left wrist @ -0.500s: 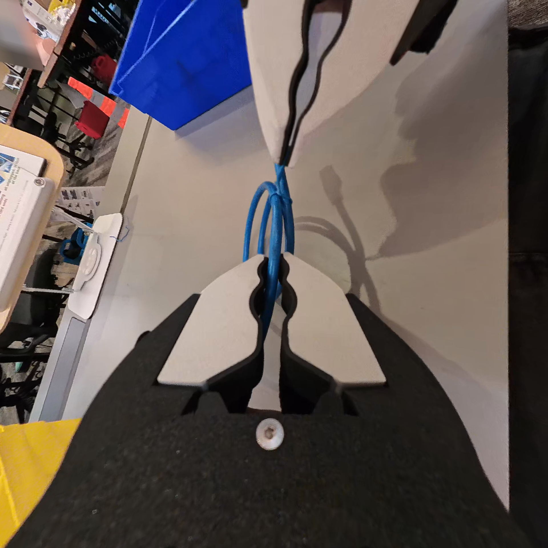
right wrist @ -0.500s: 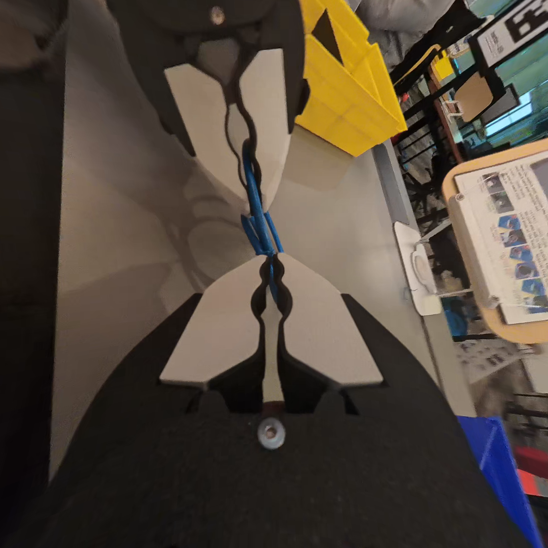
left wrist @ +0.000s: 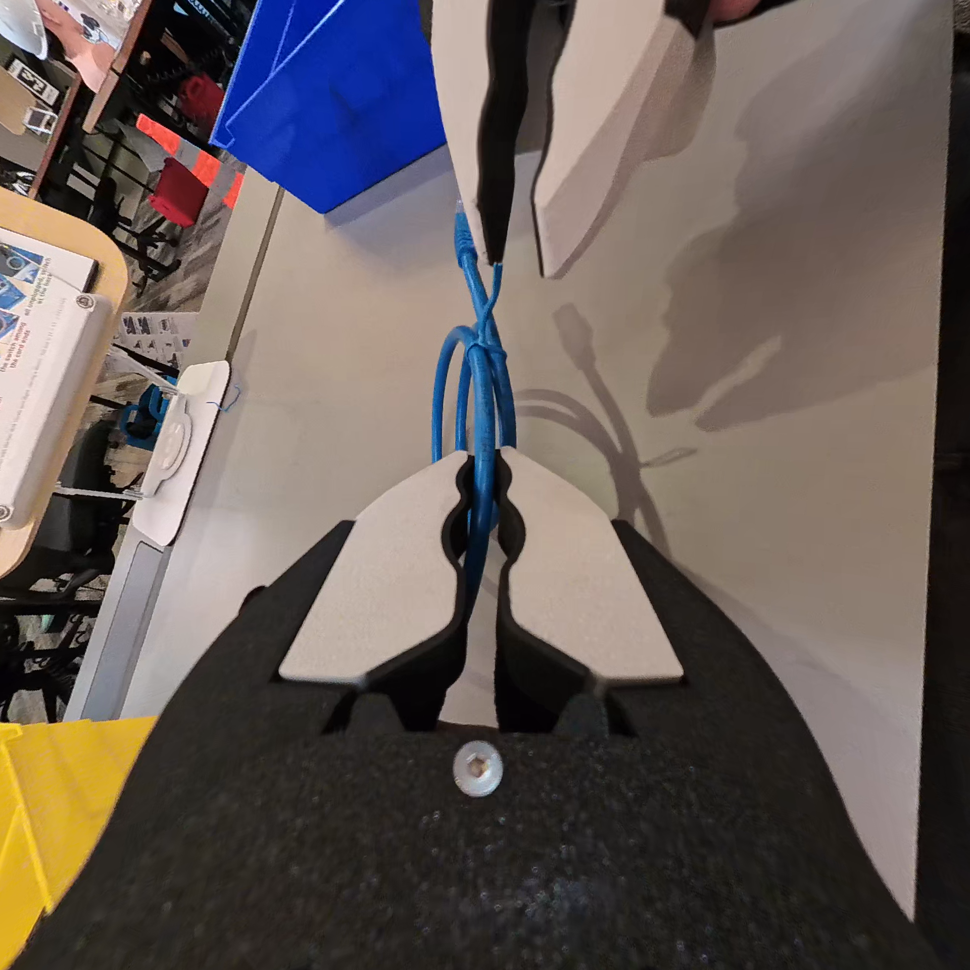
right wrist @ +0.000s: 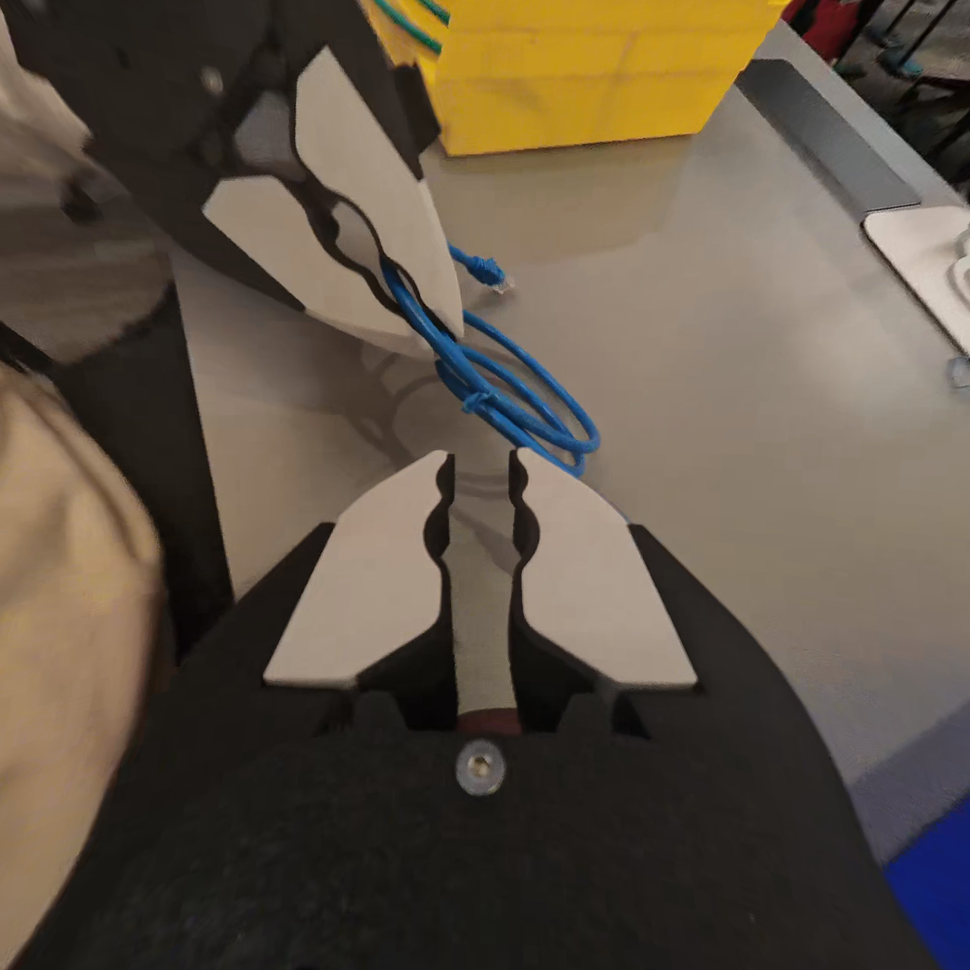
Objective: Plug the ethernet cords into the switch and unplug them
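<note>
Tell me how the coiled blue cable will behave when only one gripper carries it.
The blue ethernet cable probably stays a compact coil, since a thin tie bundles its loops. Its free plug end sticks out, so it may swing. The left gripper alone holds it aloft, suggesting it is light.

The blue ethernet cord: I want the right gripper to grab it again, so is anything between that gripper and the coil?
Nothing visible is. The right gripper is open, and the coiled blue ethernet cord hangs just beyond its tips, held at its far side by the left gripper; only bare table lies beneath.
</note>
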{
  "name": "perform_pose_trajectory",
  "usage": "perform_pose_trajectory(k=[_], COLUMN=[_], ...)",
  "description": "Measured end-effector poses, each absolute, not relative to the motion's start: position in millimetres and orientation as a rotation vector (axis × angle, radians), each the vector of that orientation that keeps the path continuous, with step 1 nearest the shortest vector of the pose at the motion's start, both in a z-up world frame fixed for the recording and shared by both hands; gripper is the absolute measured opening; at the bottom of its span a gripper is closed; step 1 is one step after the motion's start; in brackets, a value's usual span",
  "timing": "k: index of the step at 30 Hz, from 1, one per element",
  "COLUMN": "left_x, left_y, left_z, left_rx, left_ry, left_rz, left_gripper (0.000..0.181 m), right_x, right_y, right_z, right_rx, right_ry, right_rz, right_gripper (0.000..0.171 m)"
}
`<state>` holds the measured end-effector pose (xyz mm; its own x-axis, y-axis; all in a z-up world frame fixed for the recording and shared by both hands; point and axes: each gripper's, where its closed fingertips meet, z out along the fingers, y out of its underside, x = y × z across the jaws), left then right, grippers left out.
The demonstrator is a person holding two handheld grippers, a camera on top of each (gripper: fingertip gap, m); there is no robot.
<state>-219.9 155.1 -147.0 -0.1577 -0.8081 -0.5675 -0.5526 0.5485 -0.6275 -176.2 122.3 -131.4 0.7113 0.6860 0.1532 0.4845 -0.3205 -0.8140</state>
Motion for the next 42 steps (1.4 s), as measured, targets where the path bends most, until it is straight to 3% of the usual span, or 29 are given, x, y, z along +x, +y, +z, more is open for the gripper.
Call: perform_pose_trajectory(k=[6, 31, 34, 42], left_x=[-220, -220, -220, -220], left_y=[154, 150, 151, 150], left_z=[-148, -149, -149, -149], left_rx=[-1.118, -1.108, -1.109, -1.106], left_ry=[1.847, 1.866, 1.865, 1.869], left_rz=[-0.349, -0.366, -0.366, -0.362], left_gripper=[0.005, 0.005, 0.005, 0.005], right_x=[-188, -181, -187, -187], right_y=[123, 123, 120, 122], right_z=[-119, -120, -121, -122], right_rx=[-1.880, -1.882, -1.878, -1.880], right_ry=[-0.919, -0.917, -0.940, -0.928], right_rz=[0.253, 0.276, 0.299, 0.286], right_gripper=[0.006, 0.000, 0.011, 0.002])
